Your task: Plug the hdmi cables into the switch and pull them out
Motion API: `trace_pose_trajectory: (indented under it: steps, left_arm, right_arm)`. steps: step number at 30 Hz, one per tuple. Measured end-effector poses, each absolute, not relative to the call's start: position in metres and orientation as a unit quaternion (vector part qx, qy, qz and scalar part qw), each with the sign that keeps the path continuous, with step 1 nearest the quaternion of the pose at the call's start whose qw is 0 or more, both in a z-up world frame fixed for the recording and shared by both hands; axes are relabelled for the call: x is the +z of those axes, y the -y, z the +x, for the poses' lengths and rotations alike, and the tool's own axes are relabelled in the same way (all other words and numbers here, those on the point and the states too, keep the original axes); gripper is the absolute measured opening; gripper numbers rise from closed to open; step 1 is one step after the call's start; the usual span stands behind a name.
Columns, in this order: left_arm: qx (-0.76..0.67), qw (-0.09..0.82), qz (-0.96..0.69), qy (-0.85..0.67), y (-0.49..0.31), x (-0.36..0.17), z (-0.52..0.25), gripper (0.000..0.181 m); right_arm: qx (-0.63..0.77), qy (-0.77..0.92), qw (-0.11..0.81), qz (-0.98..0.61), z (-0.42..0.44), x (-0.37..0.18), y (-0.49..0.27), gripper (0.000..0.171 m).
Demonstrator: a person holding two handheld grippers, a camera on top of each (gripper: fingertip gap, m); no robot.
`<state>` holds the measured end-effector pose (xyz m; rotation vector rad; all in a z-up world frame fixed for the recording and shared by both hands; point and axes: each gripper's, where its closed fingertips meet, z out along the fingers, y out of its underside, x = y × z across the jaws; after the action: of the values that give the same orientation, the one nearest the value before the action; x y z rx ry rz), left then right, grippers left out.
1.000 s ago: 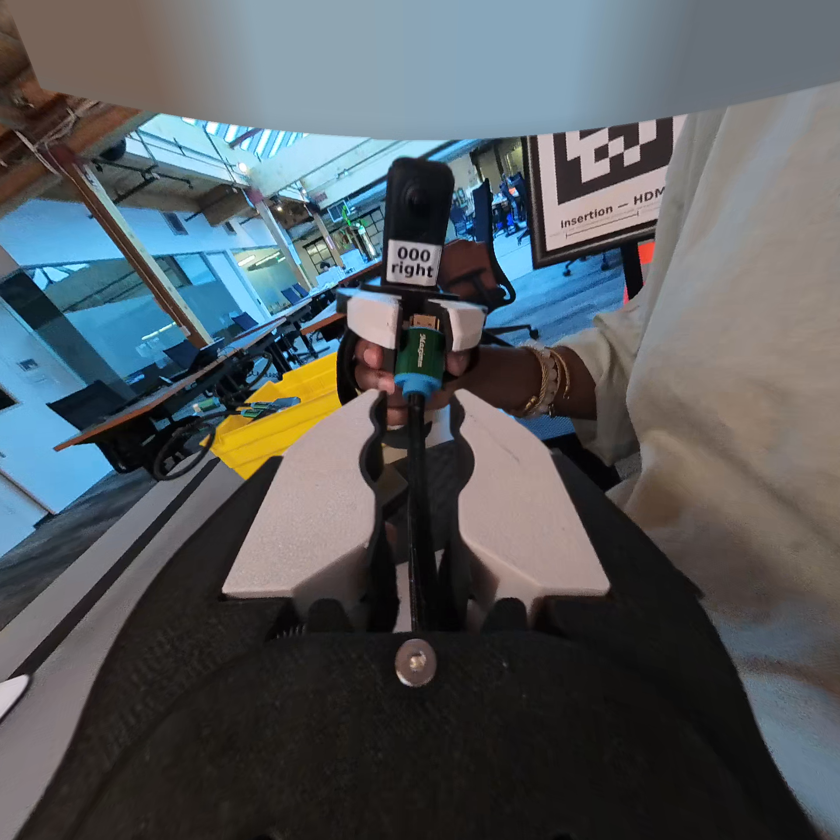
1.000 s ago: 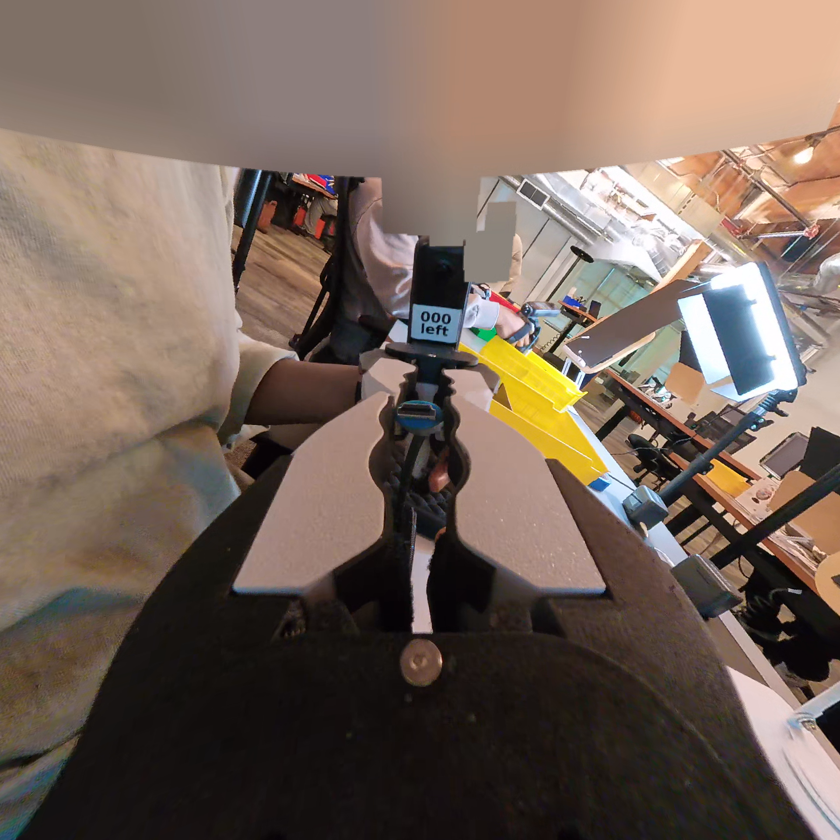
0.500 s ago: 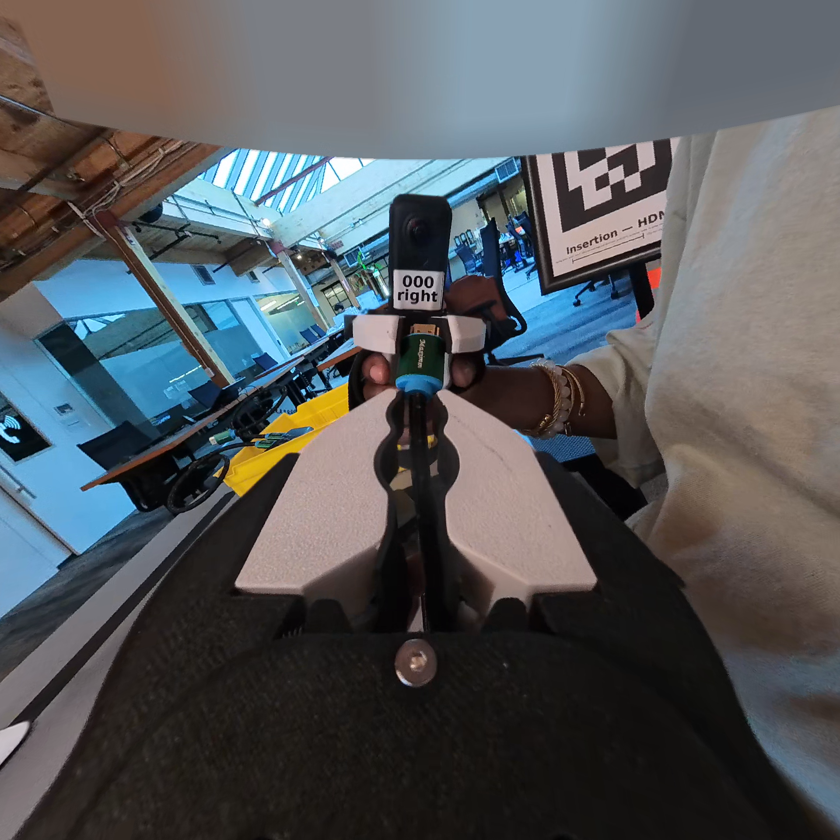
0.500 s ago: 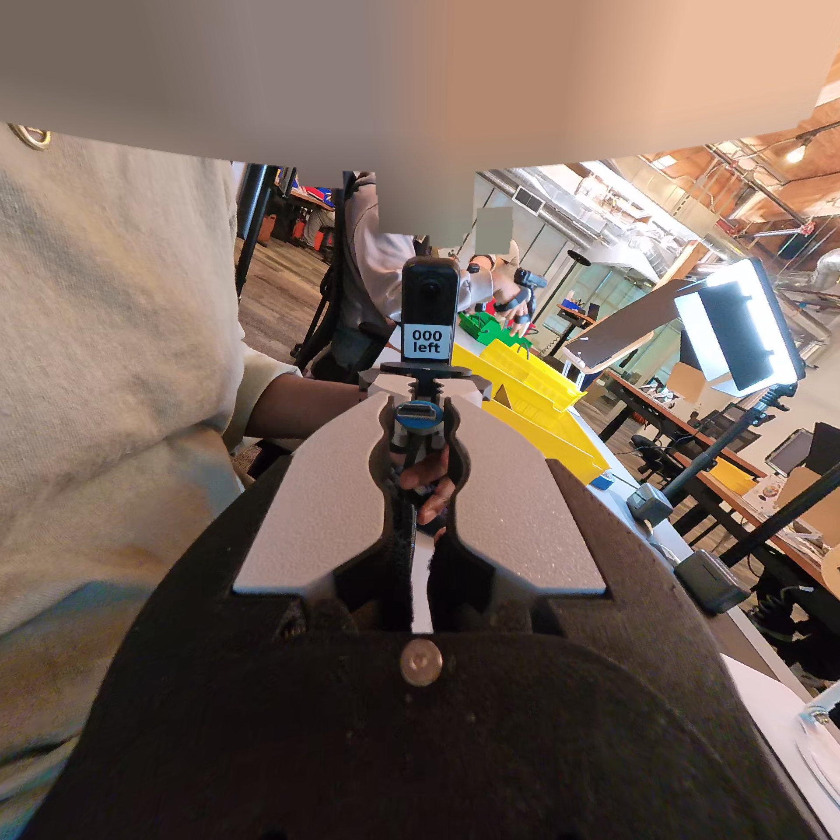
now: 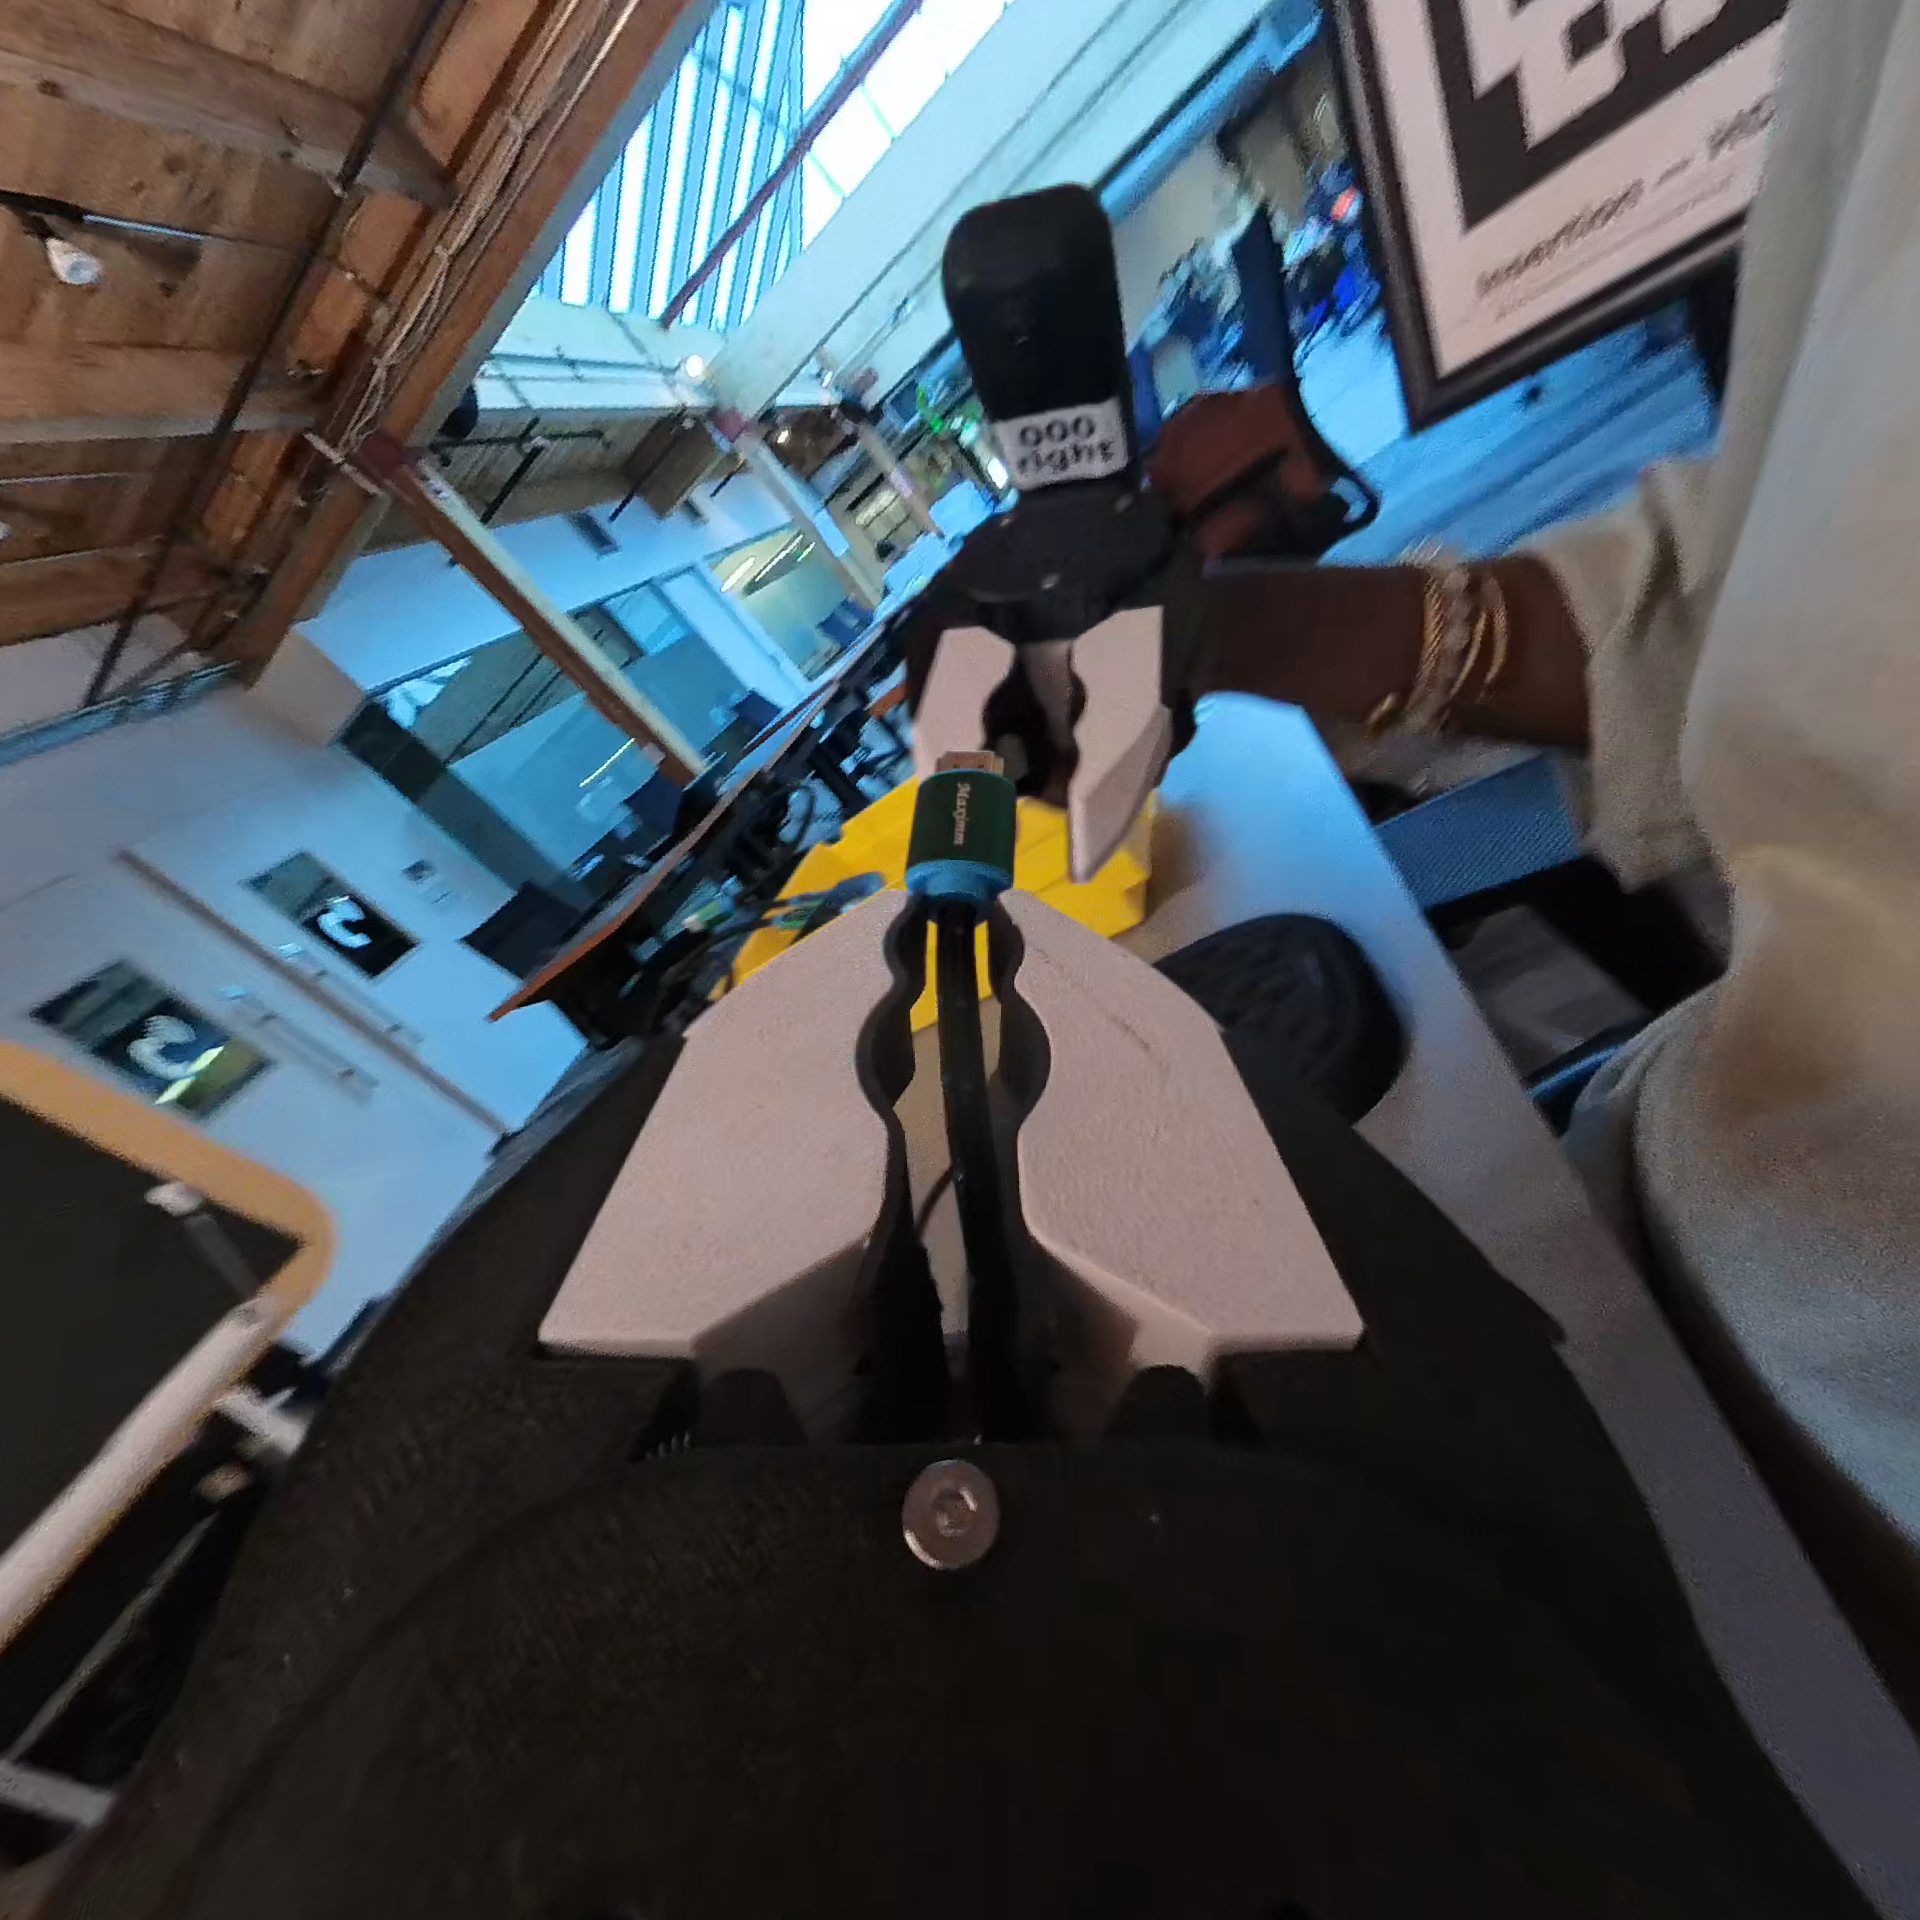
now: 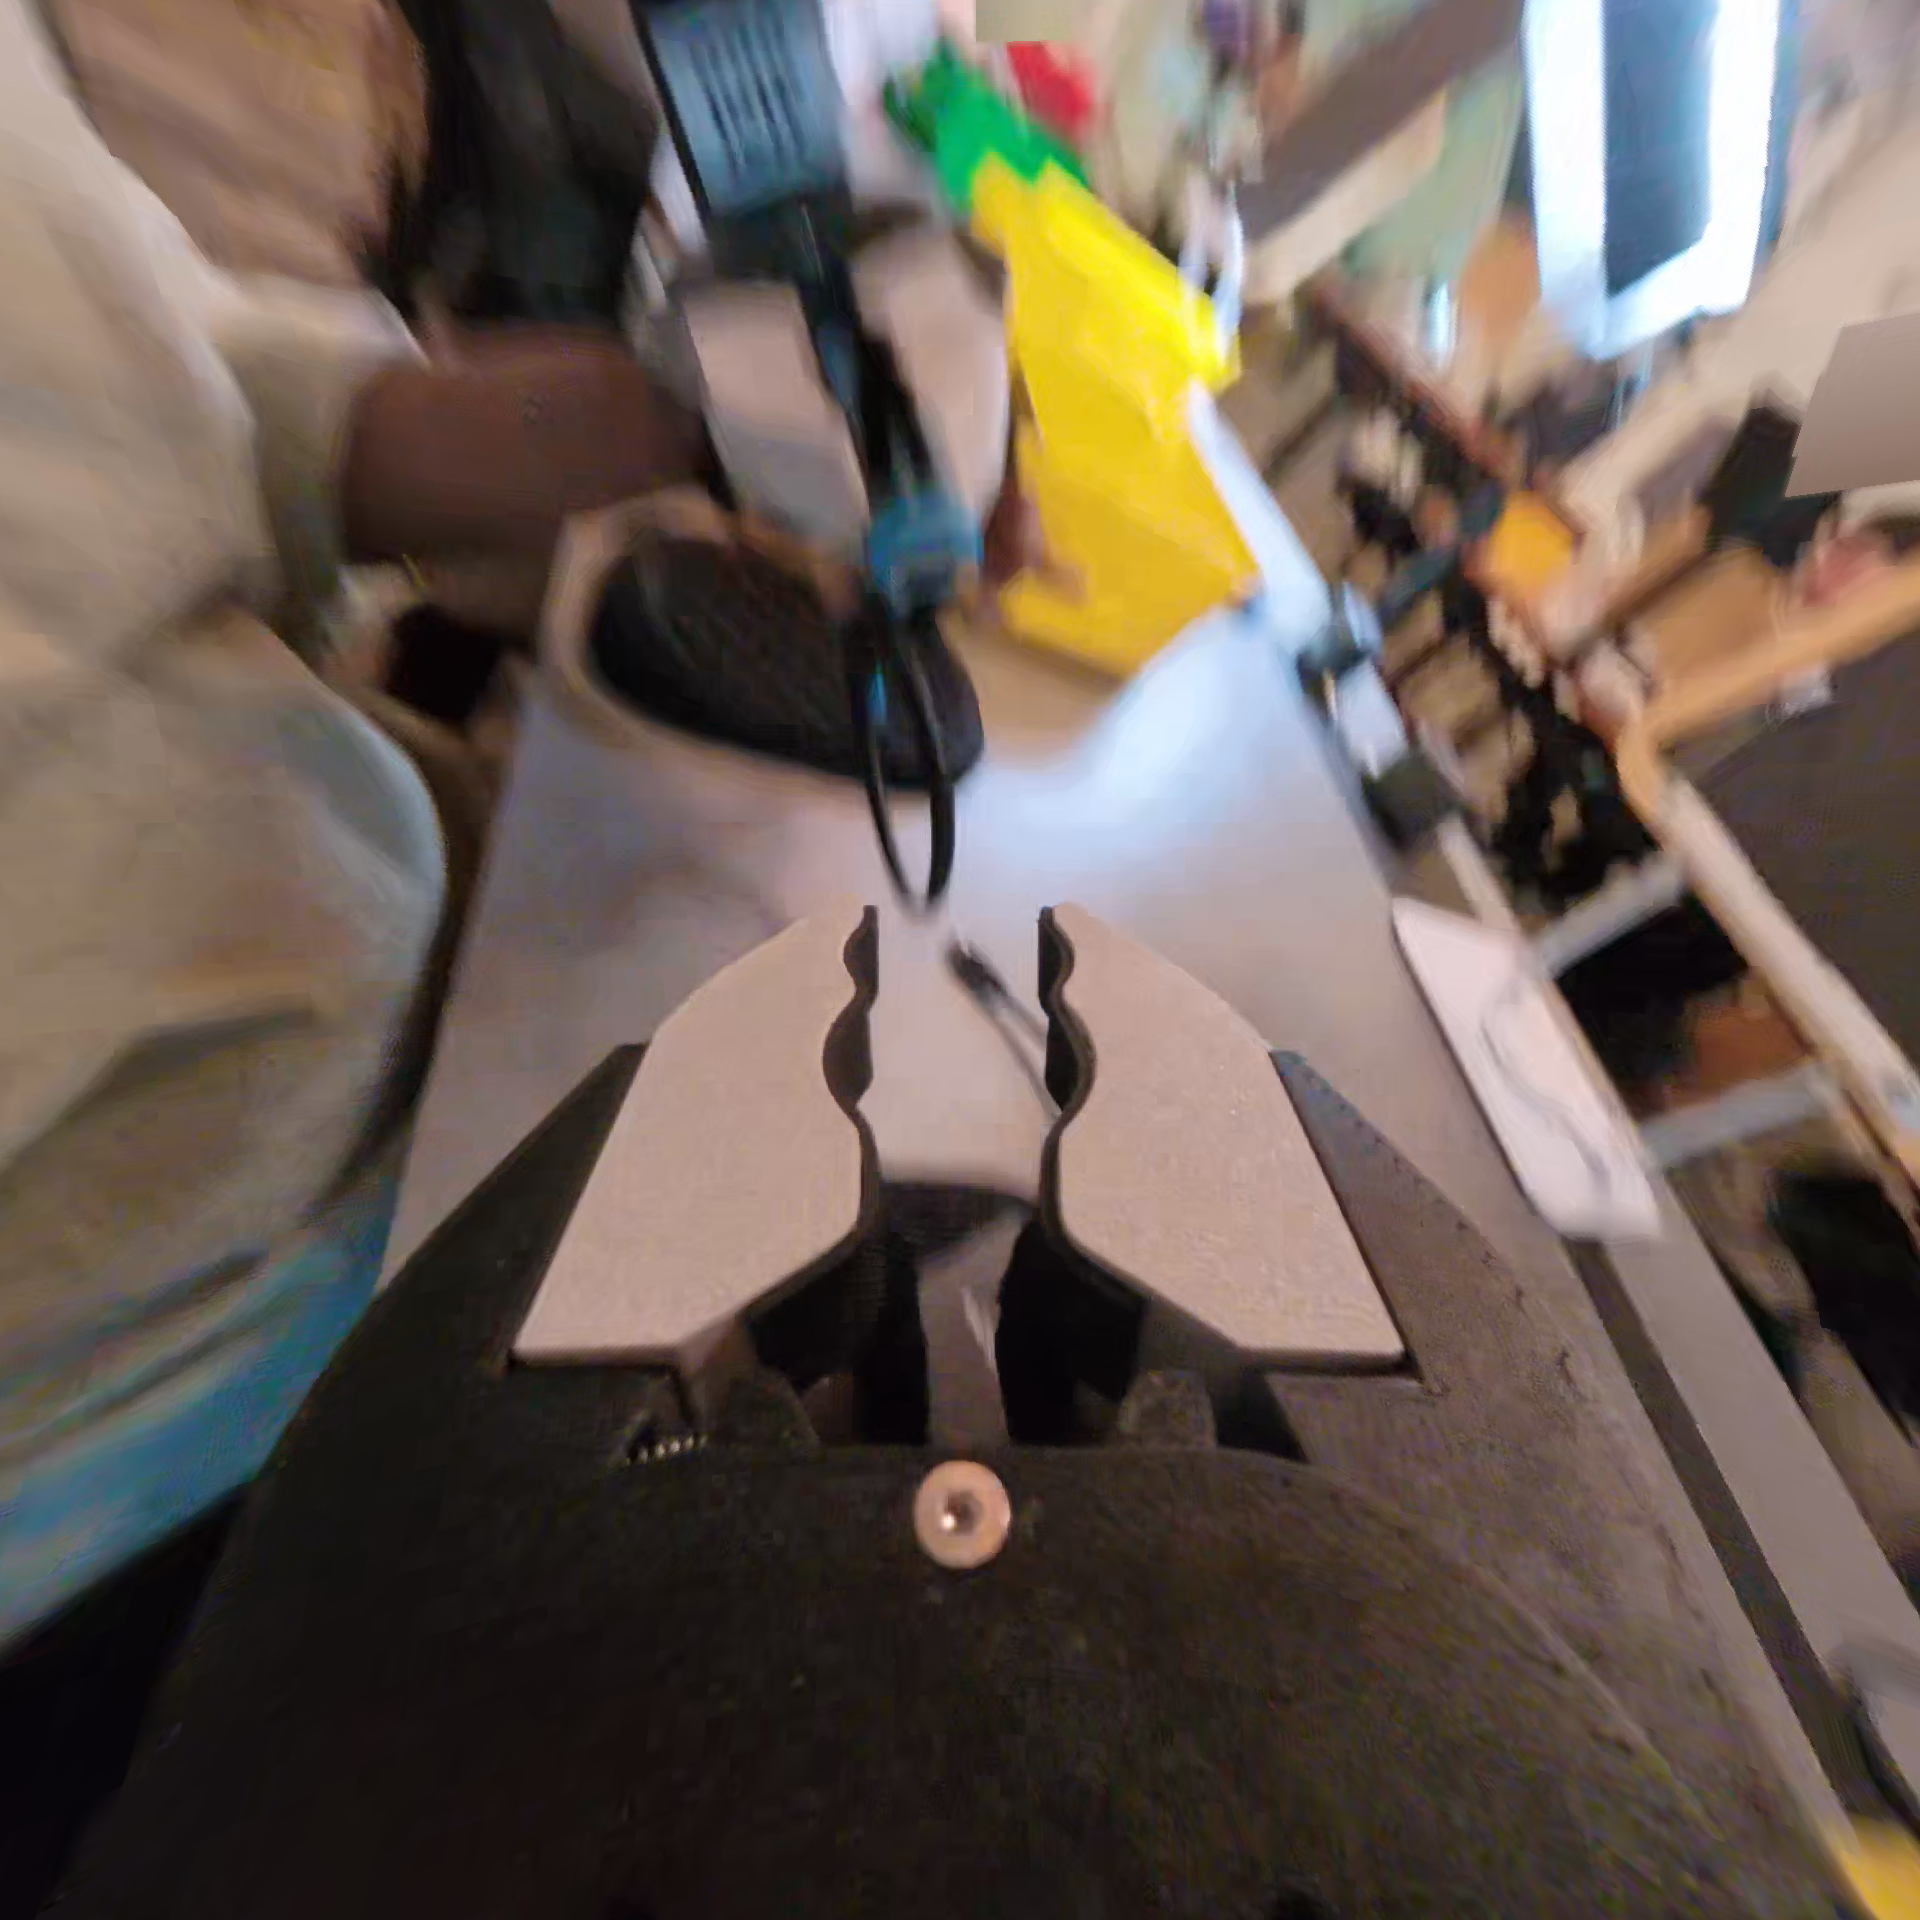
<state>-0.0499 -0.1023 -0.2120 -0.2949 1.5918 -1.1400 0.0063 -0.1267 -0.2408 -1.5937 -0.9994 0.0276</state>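
HDMI cable (image 5: 961,1081) runs straight up the slot between your left gripper's (image 5: 951,914) fingers, which are clenched on its black cord, with the green plug (image 5: 958,826) and its blue collar standing just past the fingertips and the metal tip pointing away from you. Only your left wrist view gives this sharply.

Beyond the plug in that view, your right gripper (image 5: 1023,800) hangs with its fingers spread and nothing between them; the plug tip sits just in front of its near finger, and whether they touch cannot be told. A hand (image 5: 1226,499) wearing bracelets holds that gripper. Behind the plug lies a yellow bin (image 5: 821,883), and right of the plug a dark oval mat (image 5: 1299,997) rests on the pale surface (image 5: 1278,790). A framed board with a black-and-white pattern (image 5: 1538,166) stands above and right of the plug.

Your right wrist view is heavily blurred. It shows what the left one cannot: your right gripper's (image 6: 956,925) fingers released and holding nothing, over the surface (image 6: 1143,831), with thin black cord (image 6: 914,790) trailing down from the blue collar (image 6: 920,551) toward the fingertips. Past the collar, the left gripper (image 6: 831,416) is a smear. The switch cannot be made out in either view.
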Motion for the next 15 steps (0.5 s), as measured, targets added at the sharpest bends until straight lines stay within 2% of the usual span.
trace_pose_trajectory:
  steps: [5, 8, 15]
  left_arm:
    - [-0.378, 0.577, -0.152, -0.708, 0.075, -0.199, -0.066, 0.011]
    - [-0.332, 0.563, -0.178, -0.735, 0.068, -0.209, -0.070, 0.011]
    - [-0.315, 0.515, -0.218, -0.767, 0.066, -0.234, -0.082, 0.011]
  right_arm:
    - [-0.082, 0.405, 0.374, -0.831, 0.066, -0.298, 0.145, 0.046]
    - [-0.086, 0.374, 0.297, -0.874, 0.083, -0.320, 0.140, 0.052]
    - [-0.147, 0.514, 0.127, -0.835, 0.116, -0.332, 0.124, 0.061]
